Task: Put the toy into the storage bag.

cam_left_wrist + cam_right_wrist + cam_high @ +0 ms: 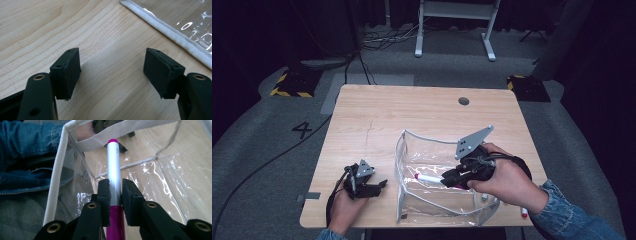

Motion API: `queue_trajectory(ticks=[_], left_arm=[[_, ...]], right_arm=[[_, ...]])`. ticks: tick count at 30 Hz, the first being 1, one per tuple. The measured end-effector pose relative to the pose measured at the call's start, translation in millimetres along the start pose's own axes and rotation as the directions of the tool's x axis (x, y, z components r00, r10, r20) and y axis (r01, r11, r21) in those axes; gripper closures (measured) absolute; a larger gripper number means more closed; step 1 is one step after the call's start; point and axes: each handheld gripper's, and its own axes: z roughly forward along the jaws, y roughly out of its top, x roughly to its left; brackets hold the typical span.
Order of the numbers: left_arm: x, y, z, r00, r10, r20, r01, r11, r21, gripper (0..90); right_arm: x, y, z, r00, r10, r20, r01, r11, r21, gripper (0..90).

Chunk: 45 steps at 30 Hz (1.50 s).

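Note:
A clear plastic pouch (432, 175) with white trim stands open on the wooden table (377, 115). My right gripper (451, 177) reaches inside it, shut on a white marker (428, 178) with a magenta cap. The right gripper view has that marker (113, 170) clamped between the jaws of the right gripper (115, 195), pointing at the pouch's white rim (115, 132). My left gripper (377, 187) rests on the table left of the pouch. In its own view the left gripper (112, 67) is open over bare wood, with the pouch's trimmed edge (170, 31) just beyond it.
Another marker (524, 213) lies at the table's front right edge beside the denim sleeve (577, 220). A small pale object (484, 197) sits in the pouch's near right corner. A round hole (463, 101) is near the table's far edge. Cables (272, 160) run over the floor at the left.

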Motion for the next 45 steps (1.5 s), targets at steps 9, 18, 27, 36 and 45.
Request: queue_trajectory(ticks=[9, 18, 27, 36, 45], left_arm=[[0.0, 0.0, 0.0, 1.0000, -0.001, 0.001, 0.001, 1.0000, 0.000, 30.1], [0.0, 0.0, 0.0, 1.0000, -0.001, 0.000, 0.001, 1.0000, -0.001, 30.1], [0.0, 0.0, 0.0, 1.0000, -0.001, 0.001, 0.001, 1.0000, 0.000, 30.1], [0.0, -0.1, 0.0, 1.0000, 0.000, 0.000, 0.000, 1.0000, -0.001, 30.1], [0.1, -0.1, -0.1, 1.0000, 0.002, -0.001, -0.002, 1.0000, -0.001, 30.1]], right_arm=[[0.2, 9.9, 16.0, 0.9978, -0.056, -0.033, 0.059, 0.995, 0.086, 77.3], [-9.5, 11.6, 31.2, 0.9965, -0.041, -0.073, 0.052, 0.986, 0.159, 77.4], [-9.0, 7.3, 52.0, 0.9951, -0.022, -0.096, 0.043, 0.972, 0.230, 77.3], [-7.7, 4.1, 70.2, 0.9918, -0.008, -0.128, 0.046, 0.954, 0.296, 77.3], [-9.1, 3.0, 84.2, 0.9911, 0.004, -0.133, 0.043, 0.938, 0.344, 77.3]])
